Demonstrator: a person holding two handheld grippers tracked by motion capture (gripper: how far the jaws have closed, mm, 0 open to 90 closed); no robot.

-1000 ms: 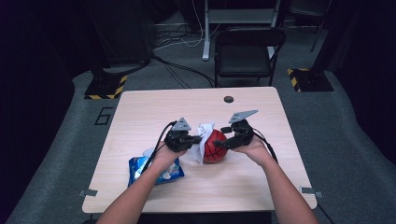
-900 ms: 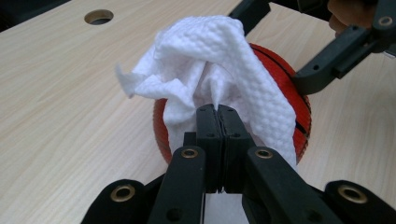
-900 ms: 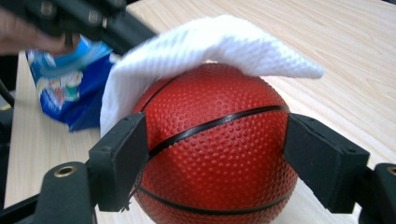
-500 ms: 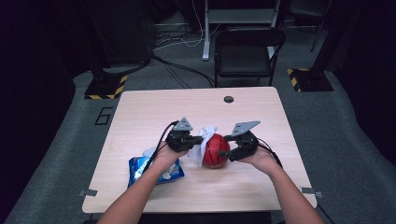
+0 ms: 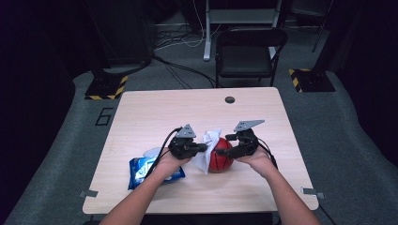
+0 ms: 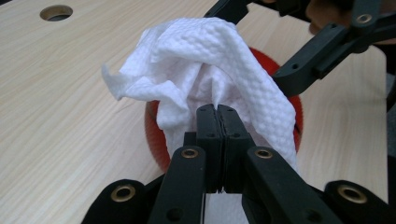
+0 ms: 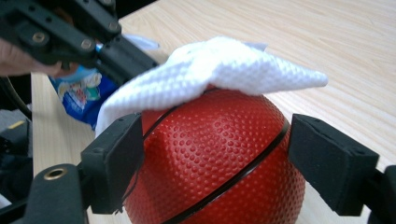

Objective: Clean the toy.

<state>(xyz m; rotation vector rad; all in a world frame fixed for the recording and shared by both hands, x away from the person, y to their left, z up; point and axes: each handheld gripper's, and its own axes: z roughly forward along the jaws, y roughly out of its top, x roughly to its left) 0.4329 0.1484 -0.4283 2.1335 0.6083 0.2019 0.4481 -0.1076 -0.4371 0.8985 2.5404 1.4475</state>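
At the table's (image 5: 141,117) left front lies a blue wipes packet (image 5: 141,169), partly under the left forearm. Just right of it, the left gripper (image 6: 217,112) has its jaws pressed together on a white wipe (image 6: 205,60), which drapes over the top and left side of a small red basketball (image 5: 221,161). The wipe's crumpled long axis runs from the gripper up toward the table's far edge. The ball sits near the table's front centre. The right gripper (image 7: 215,163) straddles the ball, jaws spread wide, one pad (image 7: 119,158) against the ball's side.
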